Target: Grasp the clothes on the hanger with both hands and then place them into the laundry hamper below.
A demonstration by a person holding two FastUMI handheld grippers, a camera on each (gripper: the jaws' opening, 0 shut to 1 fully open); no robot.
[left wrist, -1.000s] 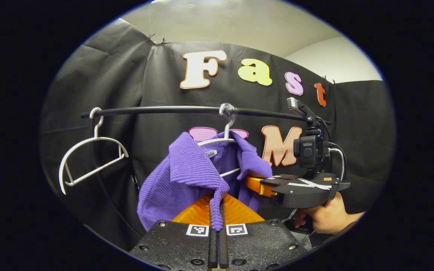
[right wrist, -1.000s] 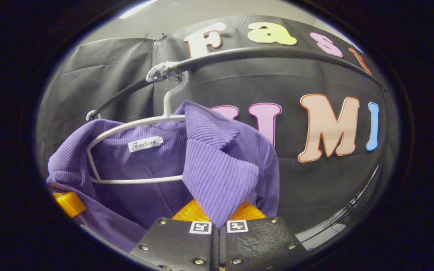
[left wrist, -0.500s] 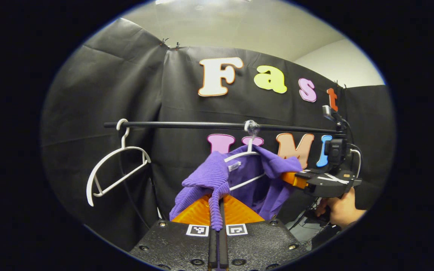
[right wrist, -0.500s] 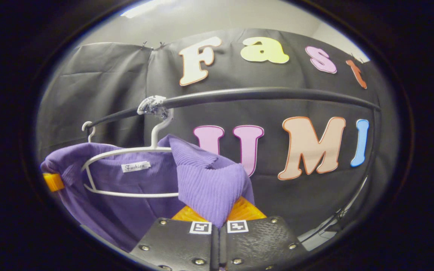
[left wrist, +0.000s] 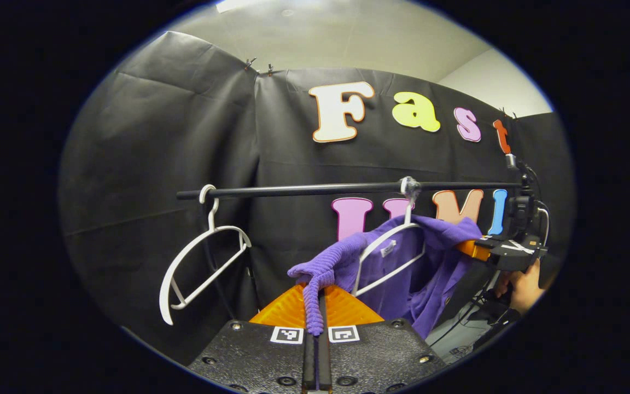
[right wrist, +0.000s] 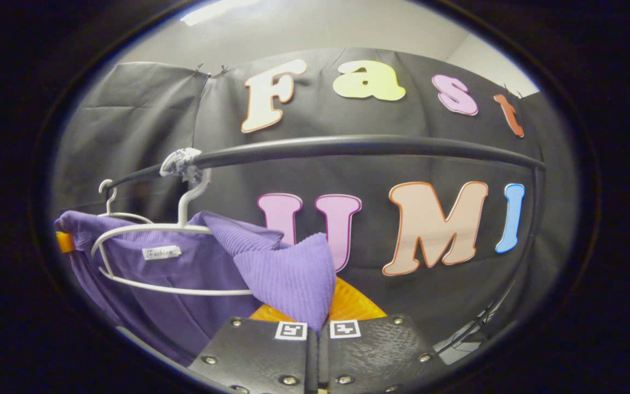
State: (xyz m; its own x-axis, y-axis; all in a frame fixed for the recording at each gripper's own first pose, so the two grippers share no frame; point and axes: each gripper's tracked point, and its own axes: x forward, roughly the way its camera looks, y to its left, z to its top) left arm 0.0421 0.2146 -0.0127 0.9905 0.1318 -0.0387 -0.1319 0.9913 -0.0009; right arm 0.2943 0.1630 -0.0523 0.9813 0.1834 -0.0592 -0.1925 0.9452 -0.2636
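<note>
Purple ribbed knit top point(left wrist: 402, 268) hangs on a white hanger point(left wrist: 389, 257) hooked over the black rail point(left wrist: 320, 190), pulled out sideways at both shoulders. Left tool point(left wrist: 316, 320): fingers pressed together, pinching a bunched strip of the knit at the left shoulder. Right tool point(right wrist: 318, 323): fingers pressed together on a folded flap of the same top, at the other shoulder. In the left gripper view the right tool sits far right just below the rail's end, a hand point(left wrist: 523, 284) under it. Neck label visible inside the hanger loop. Second white hanger point(left wrist: 200, 268), bare, hangs tilted near the rail's left end, well apart from the top.
</note>
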